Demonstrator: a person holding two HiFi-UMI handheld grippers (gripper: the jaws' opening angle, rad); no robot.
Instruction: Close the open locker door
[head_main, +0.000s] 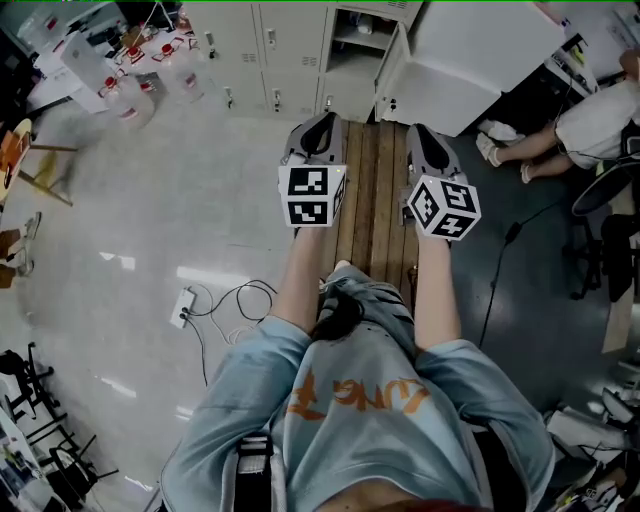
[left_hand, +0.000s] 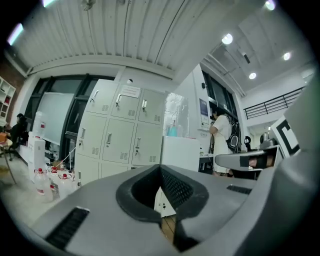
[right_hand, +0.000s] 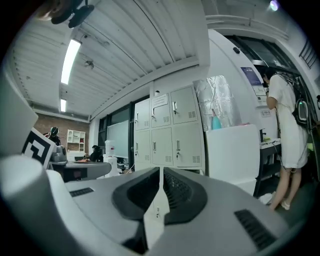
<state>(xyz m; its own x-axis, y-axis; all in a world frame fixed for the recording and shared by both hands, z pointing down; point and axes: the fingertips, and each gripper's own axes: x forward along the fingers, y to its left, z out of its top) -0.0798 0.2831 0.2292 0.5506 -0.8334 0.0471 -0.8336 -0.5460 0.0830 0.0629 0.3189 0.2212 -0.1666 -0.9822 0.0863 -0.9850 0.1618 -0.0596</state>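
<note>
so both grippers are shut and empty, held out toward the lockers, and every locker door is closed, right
Not quite: one locker door stands wide open, as the head view shows at the upper right. The rest holds: the left gripper and right gripper are shut, empty, held out toward the lockers.

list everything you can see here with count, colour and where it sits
lockers: one bank, off-white, far end of the floor
open locker door: one, white, swung out at the bank's right
wooden planks: one strip, brown, on the floor straight ahead
bottles: several, clear with red caps, far left near the lockers
power strip: one, white with black cable, floor at left
another person: one, white top, far right
left gripper: grey, jaws together, empty
right gripper: grey, jaws together, empty
</note>
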